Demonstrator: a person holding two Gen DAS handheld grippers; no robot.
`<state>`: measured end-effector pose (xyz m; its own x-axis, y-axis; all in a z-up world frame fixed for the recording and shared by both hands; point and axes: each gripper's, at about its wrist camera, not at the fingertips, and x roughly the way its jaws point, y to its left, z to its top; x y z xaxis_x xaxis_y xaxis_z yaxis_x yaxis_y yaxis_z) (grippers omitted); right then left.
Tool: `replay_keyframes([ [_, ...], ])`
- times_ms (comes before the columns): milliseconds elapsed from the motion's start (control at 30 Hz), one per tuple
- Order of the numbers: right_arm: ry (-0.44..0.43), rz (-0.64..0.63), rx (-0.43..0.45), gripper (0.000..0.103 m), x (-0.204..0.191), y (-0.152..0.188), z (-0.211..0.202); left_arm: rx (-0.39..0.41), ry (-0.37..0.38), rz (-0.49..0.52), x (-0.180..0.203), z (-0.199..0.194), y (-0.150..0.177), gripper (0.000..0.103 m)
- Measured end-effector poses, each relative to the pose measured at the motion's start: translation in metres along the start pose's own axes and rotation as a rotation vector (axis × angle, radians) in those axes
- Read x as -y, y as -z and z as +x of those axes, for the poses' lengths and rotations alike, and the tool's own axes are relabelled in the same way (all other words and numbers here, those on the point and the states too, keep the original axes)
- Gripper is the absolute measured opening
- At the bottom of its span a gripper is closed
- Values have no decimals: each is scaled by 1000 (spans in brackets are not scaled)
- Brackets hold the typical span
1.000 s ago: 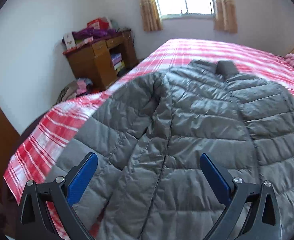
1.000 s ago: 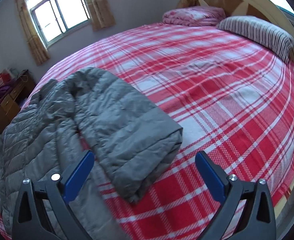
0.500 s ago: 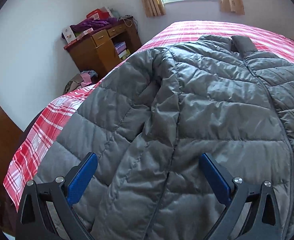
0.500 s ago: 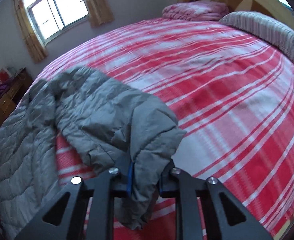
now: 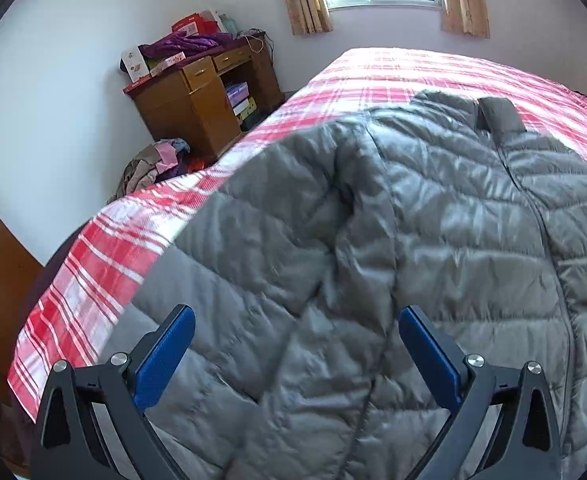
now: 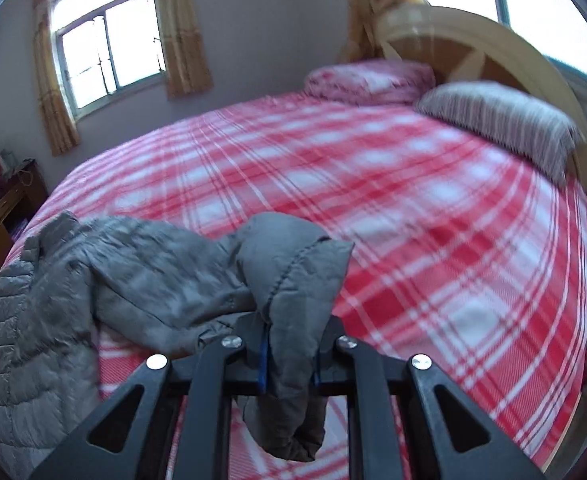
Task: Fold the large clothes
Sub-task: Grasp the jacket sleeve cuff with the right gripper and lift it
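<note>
While one right gripper [image 6: 289,354] clamps one jacket [image 6: 289,276] sleeve, left gripper [image 5: 295,344] gapes

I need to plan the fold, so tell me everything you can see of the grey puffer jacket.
The grey puffer jacket is quilted, shiny and padded, lying front up on the red plaid bed, zipped closed, collar toward the window. One sleeve's cuff is pinched in the right gripper and lifted off the bed. The left gripper hangs open over the other sleeve.
</note>
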<state>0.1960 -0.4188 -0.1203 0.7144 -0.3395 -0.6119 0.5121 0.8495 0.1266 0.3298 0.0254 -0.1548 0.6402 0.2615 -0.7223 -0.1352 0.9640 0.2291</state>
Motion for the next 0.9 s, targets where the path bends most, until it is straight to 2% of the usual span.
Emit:
replay_keyframes([
  [167,-70,-134,87,17,-71,-30,-16,6,-40,-23,-12,6,-14,102],
  [367,-156,-304,150,17,-161,-31,-27,-17,-28,-82,-23,22,-23,102],
  [533,-217,-438,149,17,-239,-12,-13,14,-55,-77,-13,30,-41,102],
  [700,-269,-540,131,17,-303,19,8,-11,-40,-105,-10,48,-53,102],
  [900,-311,-633,90,17,-363,63,34,-43,-18,-93,-6,64,-48,102],
])
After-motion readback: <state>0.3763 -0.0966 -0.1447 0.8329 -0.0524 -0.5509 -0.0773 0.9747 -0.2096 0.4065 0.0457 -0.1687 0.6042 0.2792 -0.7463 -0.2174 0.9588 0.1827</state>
